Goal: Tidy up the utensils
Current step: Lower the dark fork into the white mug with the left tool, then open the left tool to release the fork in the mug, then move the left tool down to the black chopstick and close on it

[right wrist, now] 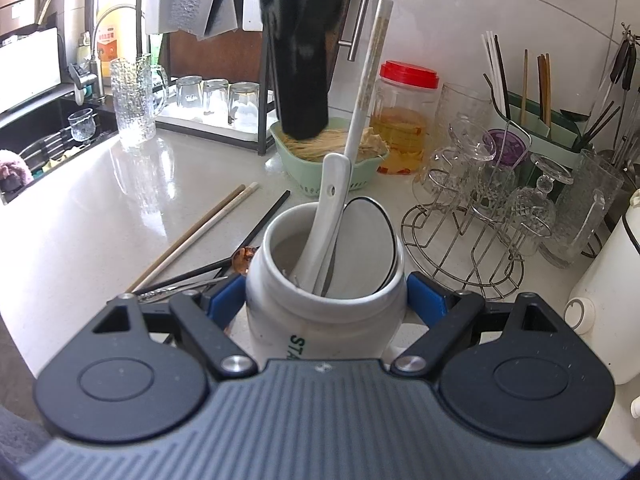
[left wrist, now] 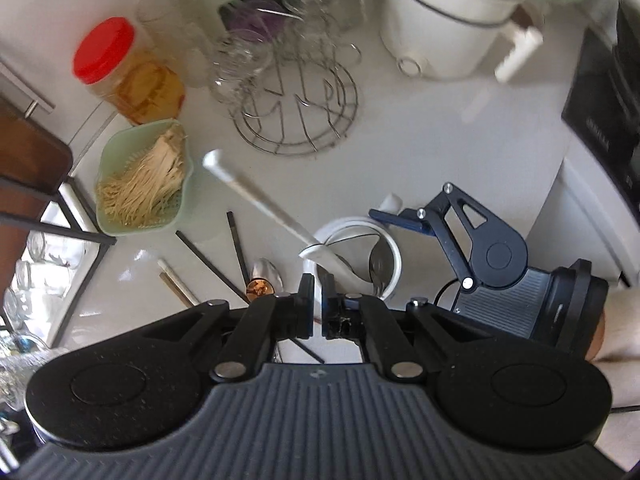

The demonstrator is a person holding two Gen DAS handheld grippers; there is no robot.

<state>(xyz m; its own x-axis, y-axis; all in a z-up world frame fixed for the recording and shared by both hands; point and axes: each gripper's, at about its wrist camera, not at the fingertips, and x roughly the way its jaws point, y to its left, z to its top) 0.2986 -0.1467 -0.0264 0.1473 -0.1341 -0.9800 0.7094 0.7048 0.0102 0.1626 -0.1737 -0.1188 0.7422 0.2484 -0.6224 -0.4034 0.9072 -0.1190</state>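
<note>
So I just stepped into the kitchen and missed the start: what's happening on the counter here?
A person is sorting utensils with a handheld gripper in each hand. The right gripper is clamped around a white mug on the counter, steadying it. The mug already holds a white ceramic spoon and a long white chopstick. The left gripper, fingers shut, points down just beside the mug's rim. Several chopsticks and a metal spoon lie loose on the counter.

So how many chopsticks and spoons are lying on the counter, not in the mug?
Light chopsticks: 2
Black chopsticks: 2
Metal spoon: 1
Total outside the mug: 5
</note>
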